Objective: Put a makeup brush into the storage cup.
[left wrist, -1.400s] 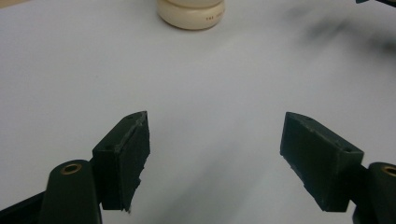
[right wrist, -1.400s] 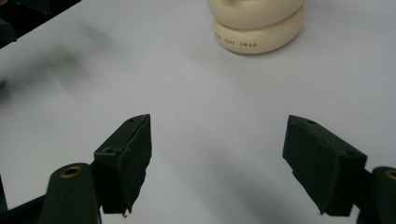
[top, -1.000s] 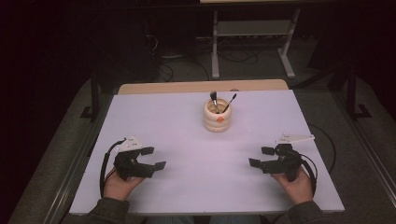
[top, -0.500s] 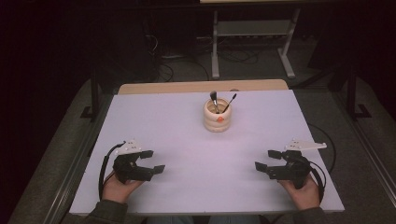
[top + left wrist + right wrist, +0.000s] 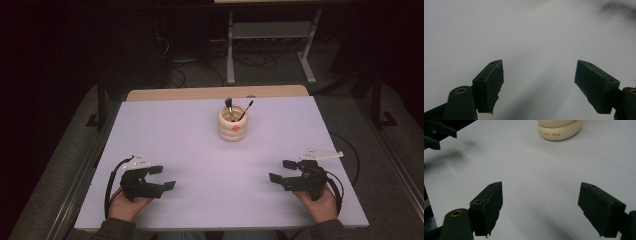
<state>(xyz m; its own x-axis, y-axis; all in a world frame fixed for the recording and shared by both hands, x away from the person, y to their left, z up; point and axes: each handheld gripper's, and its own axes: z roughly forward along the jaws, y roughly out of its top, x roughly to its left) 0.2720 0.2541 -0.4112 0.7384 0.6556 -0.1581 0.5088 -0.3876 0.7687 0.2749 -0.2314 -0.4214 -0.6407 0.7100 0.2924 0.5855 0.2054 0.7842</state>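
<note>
High view: two hand-held grippers rest low on the near edge of a white table (image 5: 190, 140), the left gripper (image 5: 162, 177) and the right gripper (image 5: 281, 171) both pointing inward toward each other, each with its jaws spread and nothing between them. The jar (image 5: 233, 123), a cream ribbed pot, stands upright well apart from both, toward the far middle of the table, with two brushes (image 5: 229, 107) leaning out of its mouth.

The likeliest trouble, judging from this layout, is a tipped jar. It is small and stands loose on a smooth sheet, and the brush handles lean against its rim; a jaw that catches a handle or nudges the rim from the side could drag the pot over or slide it away. Two grippers closing in from opposite sides could also knock each other over so small a target.

Much stays unclear. In the right gripper view the jar (image 5: 560, 130) is cut off by the top edge, leaving its base and some small red lettering too fine to read. The left gripper view offers bare table and a blurred dark smear at the upper right corner. What the brush tips are, and whether anything else sits inside the jar, cannot be told.
</note>
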